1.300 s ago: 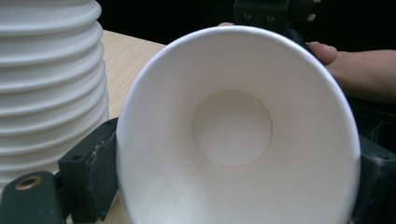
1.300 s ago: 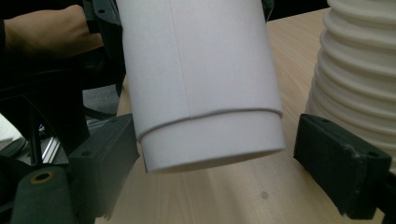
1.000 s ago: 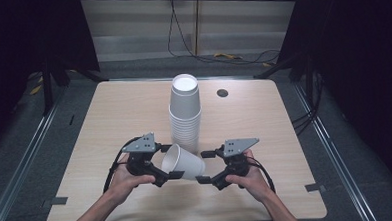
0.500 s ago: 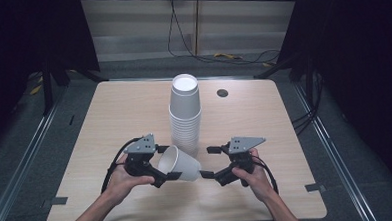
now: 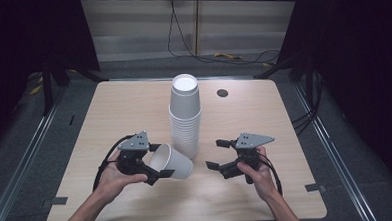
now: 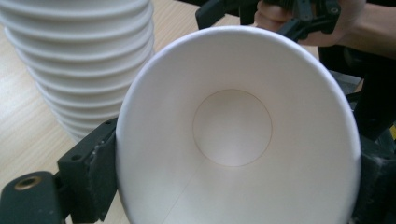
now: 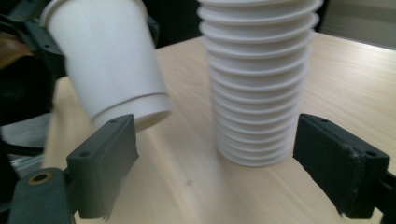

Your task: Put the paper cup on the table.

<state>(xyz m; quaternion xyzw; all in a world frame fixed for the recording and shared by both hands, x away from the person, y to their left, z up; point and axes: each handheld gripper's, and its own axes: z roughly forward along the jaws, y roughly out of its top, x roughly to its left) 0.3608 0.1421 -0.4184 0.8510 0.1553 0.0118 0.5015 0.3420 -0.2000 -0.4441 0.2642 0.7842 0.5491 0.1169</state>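
Cup (image 5: 171, 162) blank white (left tool (image 5: 158, 162) clamping), unlabelled.

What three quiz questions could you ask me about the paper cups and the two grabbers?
1. True or false: the left gripper is clamped on a single cup that lies tilted on its side.
2. Which gripper has open jaws with nothing between them? A: the left. B: the right gripper.
3. Fill in: the upside-down stack of cups stands on the ___, between the two grippers.

Key:
1. True; the left gripper view shows a pad on each side of the rim.
2. B.
3. Table.
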